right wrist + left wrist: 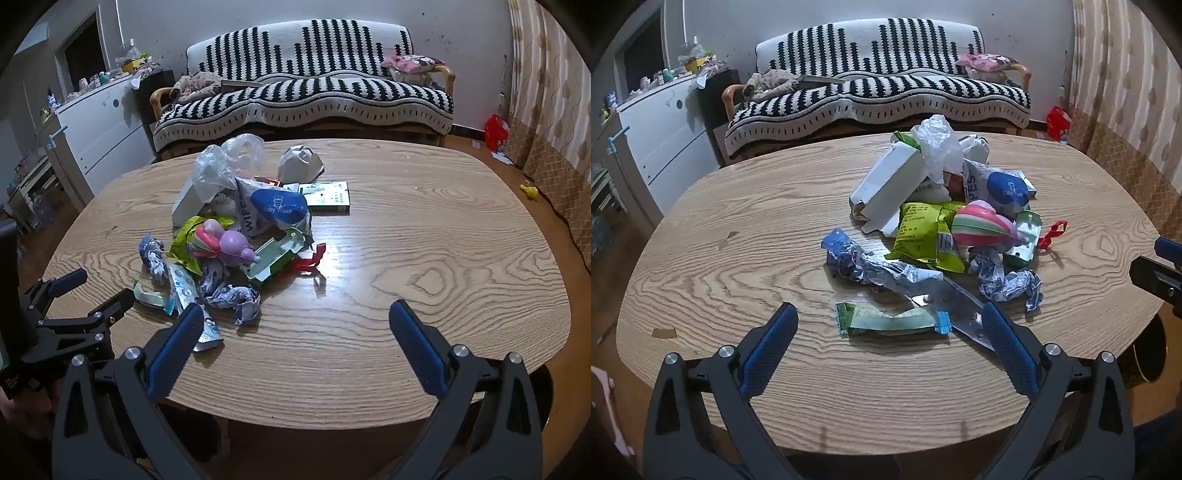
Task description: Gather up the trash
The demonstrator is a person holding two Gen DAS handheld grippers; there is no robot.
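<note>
Both pairs of tongs stand spread wide and hold nothing, tilted down over the wooden table [713, 229]. The trash sits in one loose heap at the centre of the left wrist frame, and its nearest piece is a green snack wrapper [892, 322] lying flat at lower centre, directly between and just ahead of the left tongs [890, 314]. Its long axis runs left to right across the frame, so it lies along the gap, not across it (a wrist roll would likely help). In the right wrist frame the right tongs [295, 314] frame bare table, with the heap off to the left, a crumpled blue-and-white wrapper [232, 297] closest. The left hand looks nearer.
</note>
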